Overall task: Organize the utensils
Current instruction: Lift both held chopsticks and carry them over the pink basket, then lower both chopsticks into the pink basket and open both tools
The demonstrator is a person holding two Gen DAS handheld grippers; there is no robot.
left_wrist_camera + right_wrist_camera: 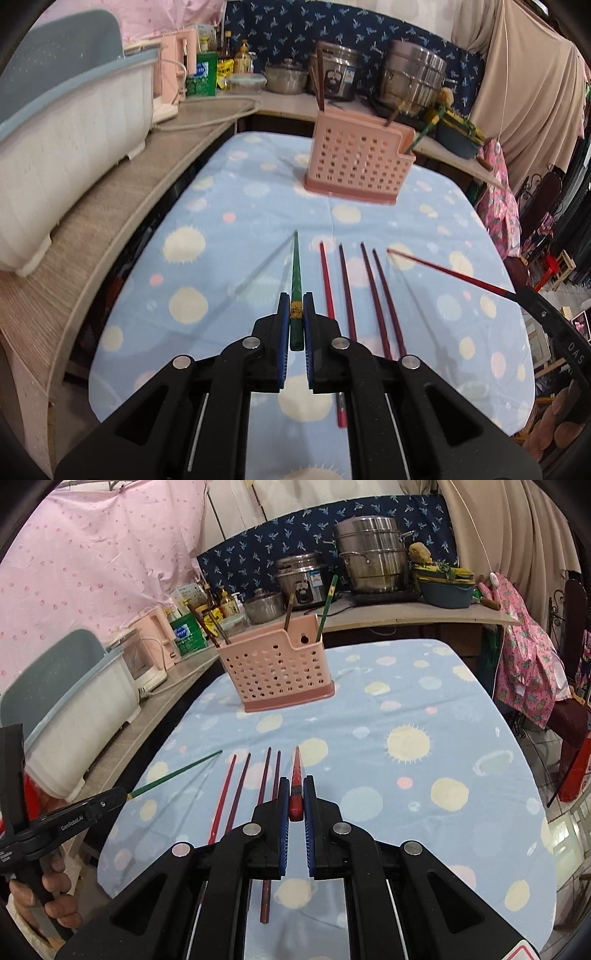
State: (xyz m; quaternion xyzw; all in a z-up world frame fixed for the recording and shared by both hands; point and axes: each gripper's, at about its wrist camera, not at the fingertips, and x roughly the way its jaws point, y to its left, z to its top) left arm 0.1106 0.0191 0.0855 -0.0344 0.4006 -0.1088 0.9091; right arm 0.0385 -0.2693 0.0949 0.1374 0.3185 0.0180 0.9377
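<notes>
My left gripper (295, 301) is shut on a green chopstick (295, 273) and holds it above the table, tip pointing forward. My right gripper (295, 782) is shut on a red chopstick (296, 775), also lifted; it shows in the left wrist view (443, 271). The green chopstick also shows in the right wrist view (177, 773). Several red and dark chopsticks (354, 291) lie side by side on the blue dotted tablecloth (258, 206) between the grippers. A pink perforated utensil holder (356, 160) stands further back with a few chopsticks upright in it.
A white and blue dish rack (66, 122) sits on the wooden counter at left. Steel pots (410, 79), a rice cooker (338, 79) and bottles stand on the back counter. A blue basin (447, 590) sits at the back right.
</notes>
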